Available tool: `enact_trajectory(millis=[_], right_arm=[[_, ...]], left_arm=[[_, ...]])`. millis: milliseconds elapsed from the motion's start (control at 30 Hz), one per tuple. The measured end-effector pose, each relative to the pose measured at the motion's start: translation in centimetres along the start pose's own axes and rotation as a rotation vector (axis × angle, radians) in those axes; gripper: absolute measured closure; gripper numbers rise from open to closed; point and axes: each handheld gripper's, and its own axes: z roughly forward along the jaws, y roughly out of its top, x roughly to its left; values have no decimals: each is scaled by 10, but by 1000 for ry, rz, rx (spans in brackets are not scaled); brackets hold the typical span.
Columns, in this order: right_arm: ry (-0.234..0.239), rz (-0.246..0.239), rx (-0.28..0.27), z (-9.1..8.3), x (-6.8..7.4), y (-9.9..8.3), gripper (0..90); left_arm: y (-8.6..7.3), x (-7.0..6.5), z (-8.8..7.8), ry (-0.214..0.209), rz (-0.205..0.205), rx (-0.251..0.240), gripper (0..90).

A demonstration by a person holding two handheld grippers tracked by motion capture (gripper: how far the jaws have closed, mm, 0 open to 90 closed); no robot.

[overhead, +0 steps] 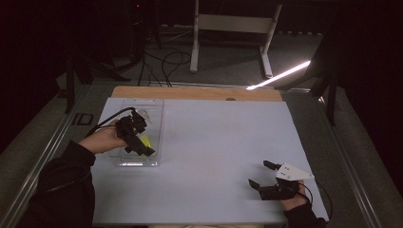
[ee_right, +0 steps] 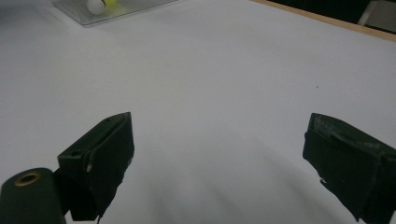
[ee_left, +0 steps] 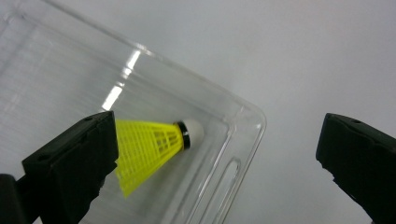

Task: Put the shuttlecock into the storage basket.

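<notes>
While lying in the tray (ee_left: 243, 126), the shuttlecock (ee_left: 149, 149) sits beside the spread left claw (ee_left: 217, 154).

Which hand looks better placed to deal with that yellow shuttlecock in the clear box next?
The left. The left gripper hangs over the clear plastic box, jaws wide open, with the yellow shuttlecock lying right below them. The right gripper rests open far across the table.
</notes>
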Motion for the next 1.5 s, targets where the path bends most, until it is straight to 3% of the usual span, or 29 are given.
enact_trajectory(millis=[367,900,1067,1500], right_arm=[[0,-1,-2,0,0,0,88],[5,2,-1,0,-1,0,88],[5,0,-2,-1,0,0,88],[5,0,-4,-1,-1,0,88]], left_arm=[[17,-15,2,-12,55,-22,0],[44,-31,9,-32,98,-96,0],[53,-41,16,-59,119,-132,0],[68,-60,36,-82,151,-202,0]])
